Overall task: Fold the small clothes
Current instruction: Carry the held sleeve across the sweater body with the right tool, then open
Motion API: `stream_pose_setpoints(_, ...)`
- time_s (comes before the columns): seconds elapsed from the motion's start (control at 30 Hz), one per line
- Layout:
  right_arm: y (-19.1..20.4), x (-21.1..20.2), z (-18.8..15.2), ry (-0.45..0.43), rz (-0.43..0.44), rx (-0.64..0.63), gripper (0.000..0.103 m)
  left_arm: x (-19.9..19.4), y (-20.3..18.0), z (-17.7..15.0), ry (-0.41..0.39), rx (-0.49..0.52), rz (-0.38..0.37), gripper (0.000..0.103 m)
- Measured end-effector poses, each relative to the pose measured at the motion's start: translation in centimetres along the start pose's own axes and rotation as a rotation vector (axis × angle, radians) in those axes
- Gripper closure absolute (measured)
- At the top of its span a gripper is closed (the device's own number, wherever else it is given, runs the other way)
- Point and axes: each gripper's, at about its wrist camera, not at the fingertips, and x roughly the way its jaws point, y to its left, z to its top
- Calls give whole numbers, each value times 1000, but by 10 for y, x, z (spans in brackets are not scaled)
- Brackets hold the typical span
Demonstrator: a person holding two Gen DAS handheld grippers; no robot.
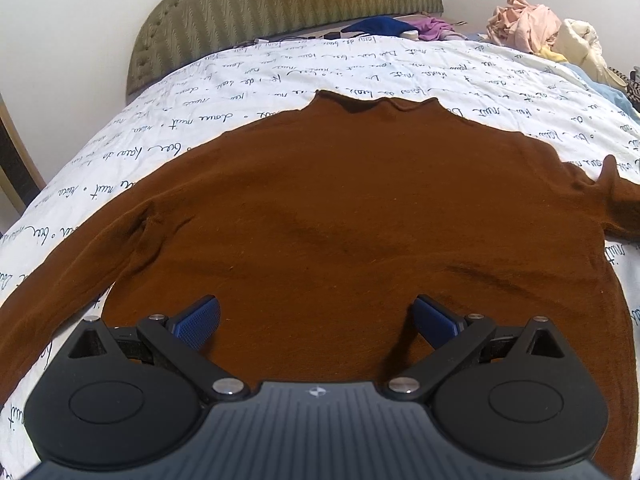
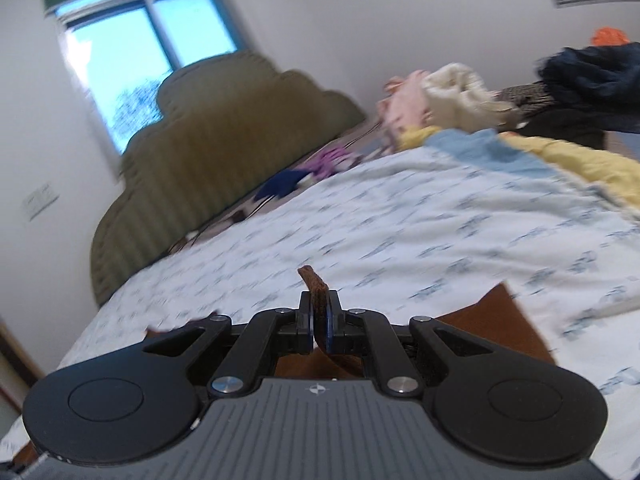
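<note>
The right gripper point(image 2: 319, 326) is clamped on a pinch of the brown sweater point(image 1: 340, 216), a tuft standing up between its pads; which edge or sleeve it has is hidden. The left gripper point(image 1: 316, 320) hovers wide open over the sweater's lower body, holding nothing. The sweater lies flat on the bed point(image 1: 168, 120), collar toward the headboard point(image 1: 280, 12), sleeves spread. By the look of it, folding has barely begun; every fold remains.

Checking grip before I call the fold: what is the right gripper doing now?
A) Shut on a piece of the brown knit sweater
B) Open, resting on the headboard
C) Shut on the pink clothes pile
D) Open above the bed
A: the right gripper has its jaws closed on a fold of the brown knit sweater, which pokes up between its blue pads.
</note>
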Motion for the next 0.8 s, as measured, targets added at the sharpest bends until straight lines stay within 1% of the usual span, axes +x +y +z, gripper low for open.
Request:
stream_pose_setpoints(0.2, 47, 11, -13, 60, 78, -42, 91, 1, 4, -1, 3, -4, 0, 0)
stream_pose_setpoints(0.4, 83, 32, -24, 109, 131, -73, 91, 0, 10, -2, 1, -8, 1, 0)
stream_pose_setpoints(0.7, 127, 72, -40, 192, 175, -85, 91, -5, 34, -1, -12, -43, 17, 0)
stream_pose_setpoints(0.8, 145, 86, -45, 211, 184, -108, 91, -7, 42, -2, -12, -57, 21, 0)
